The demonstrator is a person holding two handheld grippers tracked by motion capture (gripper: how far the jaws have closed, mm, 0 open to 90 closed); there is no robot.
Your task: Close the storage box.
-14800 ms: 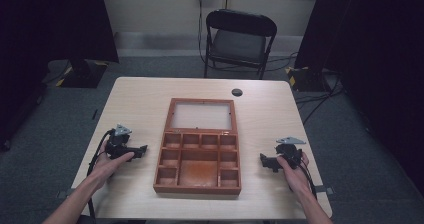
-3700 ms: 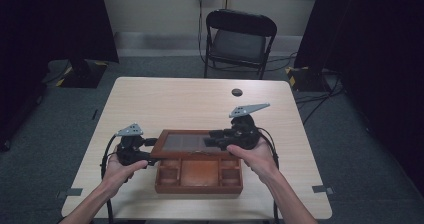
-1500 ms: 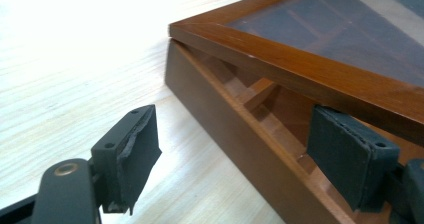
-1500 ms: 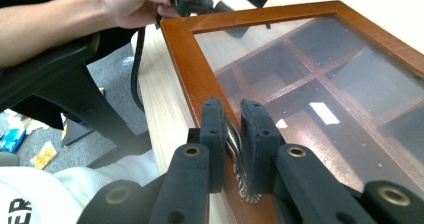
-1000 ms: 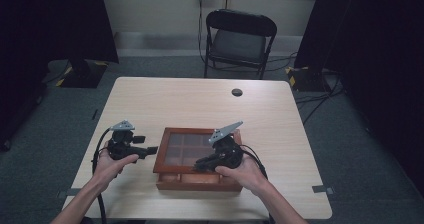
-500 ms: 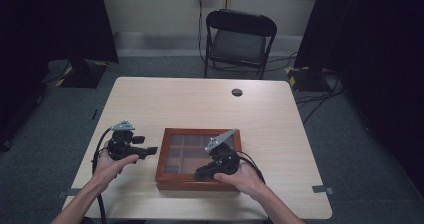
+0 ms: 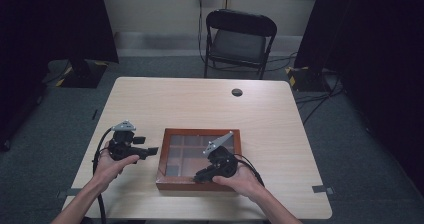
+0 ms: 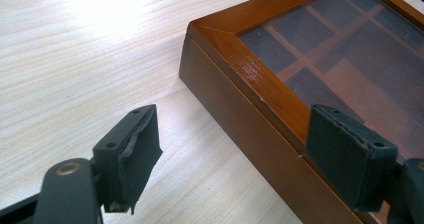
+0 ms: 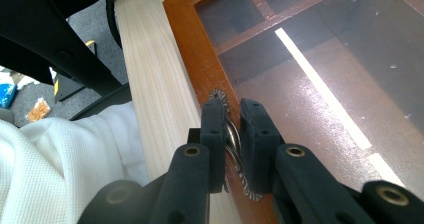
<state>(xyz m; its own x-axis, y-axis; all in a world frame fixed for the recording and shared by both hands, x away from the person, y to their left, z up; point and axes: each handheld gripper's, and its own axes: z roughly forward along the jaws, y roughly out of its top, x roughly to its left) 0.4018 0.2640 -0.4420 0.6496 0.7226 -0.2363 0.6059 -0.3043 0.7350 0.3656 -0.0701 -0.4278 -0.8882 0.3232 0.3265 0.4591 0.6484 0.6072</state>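
Reddish-brown wooden box (image 7: 198, 183), pale wood-grain table (image 7: 200, 104), black chair (image 7: 239, 36)

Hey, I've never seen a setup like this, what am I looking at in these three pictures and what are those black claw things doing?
A person sits at a wooden table and holds a hand tool with two black jaws in each hand; there is no robot arm. The wide picture comes from a camera above the table. The other two come from small cameras riding on each tool, looking along its jaws.

On the table lies a brown wooden box with a glass lid, closed, with compartments visible through it. A small dark round spot sits near the far edge, and a folding chair stands beyond.

The right gripper is shut on the small metal handle at the lid's front edge. The left gripper is open beside the box's left corner, holding nothing.
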